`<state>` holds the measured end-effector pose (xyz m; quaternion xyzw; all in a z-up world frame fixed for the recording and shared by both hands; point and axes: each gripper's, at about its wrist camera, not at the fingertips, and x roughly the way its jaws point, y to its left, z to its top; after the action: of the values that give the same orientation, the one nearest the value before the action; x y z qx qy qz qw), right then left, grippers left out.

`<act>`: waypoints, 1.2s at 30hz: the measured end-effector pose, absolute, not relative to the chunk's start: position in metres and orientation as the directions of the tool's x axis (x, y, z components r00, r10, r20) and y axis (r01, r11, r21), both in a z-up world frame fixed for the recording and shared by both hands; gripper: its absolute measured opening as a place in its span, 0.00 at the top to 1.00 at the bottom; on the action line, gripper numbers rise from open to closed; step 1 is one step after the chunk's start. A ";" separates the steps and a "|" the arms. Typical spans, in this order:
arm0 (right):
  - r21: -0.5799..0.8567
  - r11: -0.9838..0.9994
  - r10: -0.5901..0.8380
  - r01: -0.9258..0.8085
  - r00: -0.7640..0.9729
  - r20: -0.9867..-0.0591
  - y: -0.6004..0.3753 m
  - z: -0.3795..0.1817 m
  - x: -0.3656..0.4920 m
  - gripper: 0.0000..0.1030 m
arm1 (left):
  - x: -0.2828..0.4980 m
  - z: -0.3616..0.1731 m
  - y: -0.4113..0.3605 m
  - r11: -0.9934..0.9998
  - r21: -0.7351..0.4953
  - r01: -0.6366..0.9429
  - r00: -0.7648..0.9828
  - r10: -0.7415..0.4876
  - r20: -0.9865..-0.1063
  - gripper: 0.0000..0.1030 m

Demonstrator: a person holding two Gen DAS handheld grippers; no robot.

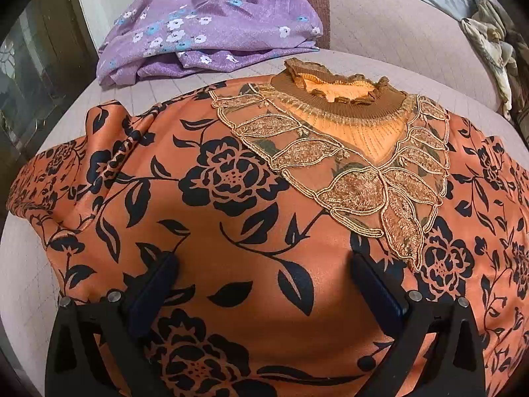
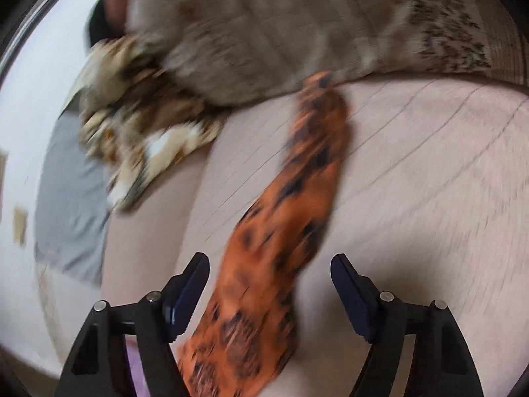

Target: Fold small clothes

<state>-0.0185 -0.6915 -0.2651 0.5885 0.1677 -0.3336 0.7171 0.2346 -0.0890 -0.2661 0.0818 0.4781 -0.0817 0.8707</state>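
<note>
Black fingers (image 1: pixel 155 284) of the left gripper (image 1: pixel 261 264) filled the bottom of the left wrist view, and they stood spread wide over the orange top (image 1: pixel 251 218), with nothing pinched between them. Whether the tips touched the cloth, I could not tell. This top, with black flowers and leaves printed on it, lay spread flat on a pale pink sofa (image 1: pixel 396 33), front side up. Its brown ribbed collar (image 1: pixel 334 96) pointed away from the camera, and a gold lace panel (image 1: pixel 357 178) ran down from the collar in a V shape. One sleeve (image 1: pixel 76 165) was bunched at the left side of the picture. Behind the top, a crumpled purple cloth (image 1: pixel 205 26) with small white and blue flowers rested on the sofa, apart from the top. At the far right edge a patterned beige fabric (image 1: pixel 489 33) was visible. The right wrist view was strongly blurred. There the right gripper (image 2: pixel 269 273) also had its jaws apart, and they pressed on nothing. A long orange sleeve (image 2: pixel 287 231) of the top stretched over the sofa seat (image 2: pixel 429 182) and passed between the two fingers, closer to the left one in the picture. Its far end reached a brown and beige cushion (image 2: pixel 264 26). Next to this cushion lay a rumpled cream and brown cloth (image 2: pixel 139 125), and a grey shape (image 2: pixel 69 192) was seen below the sofa edge.
</note>
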 end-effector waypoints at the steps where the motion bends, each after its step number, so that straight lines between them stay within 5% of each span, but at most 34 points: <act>1: 0.734 0.049 -0.283 0.678 0.714 -0.640 -0.703 -0.276 -0.019 0.29 | 0.234 -0.266 -0.088 0.974 0.064 0.219 0.530 -0.064 -0.845 0.00; 4: 0.738 0.050 -0.308 0.673 0.713 -0.630 -0.721 -0.282 -0.016 0.45 | 0.233 -0.264 -0.088 0.974 0.061 0.218 0.520 -0.063 -0.852 0.00; 6: 0.738 0.063 -0.308 0.671 0.717 -0.626 -0.727 -0.286 -0.011 0.78 | 0.236 -0.263 -0.087 0.973 0.063 0.223 0.520 -0.064 -0.852 0.00; 8: 0.737 0.031 -0.297 0.675 0.711 -0.638 -0.724 -0.293 -0.005 0.91 | 0.240 -0.262 -0.086 0.970 0.064 0.233 0.510 -0.066 -0.857 0.00; 14: 0.810 0.319 -0.208 0.493 0.870 -0.448 -0.658 -0.208 0.035 0.93 | 0.248 -0.237 -0.077 0.973 0.146 0.179 0.607 0.008 -0.794 0.00; 20: 0.867 0.461 0.123 0.188 0.954 -0.272 -0.506 -0.141 0.109 0.93 | 0.260 -0.203 -0.030 0.989 0.138 0.046 0.675 0.070 -0.734 0.00; 31: 0.850 0.504 0.468 0.154 0.778 -0.418 -0.267 -0.200 0.247 0.92 | 0.281 -0.173 0.078 0.965 0.067 -0.255 0.687 0.229 -0.689 0.00; 34: 0.840 0.519 0.520 0.158 0.721 -0.457 -0.215 -0.220 0.251 0.87 | 0.283 -0.171 0.102 0.951 0.014 -0.308 0.680 0.230 -0.696 0.00; 35: 0.823 0.546 0.530 0.159 0.695 -0.486 -0.198 -0.226 0.253 0.76 | 0.283 -0.171 0.104 0.948 0.006 -0.318 0.678 0.232 -0.698 0.00; 36: 0.819 0.554 0.550 0.150 0.672 -0.496 -0.191 -0.230 0.254 0.45 | 0.283 -0.172 0.109 0.945 -0.005 -0.328 0.674 0.230 -0.702 0.00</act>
<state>0.2540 -0.1911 -0.2297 0.4551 0.3848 0.1259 0.7931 0.2827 0.1089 -0.1724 -0.0654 0.3738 0.1527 0.9125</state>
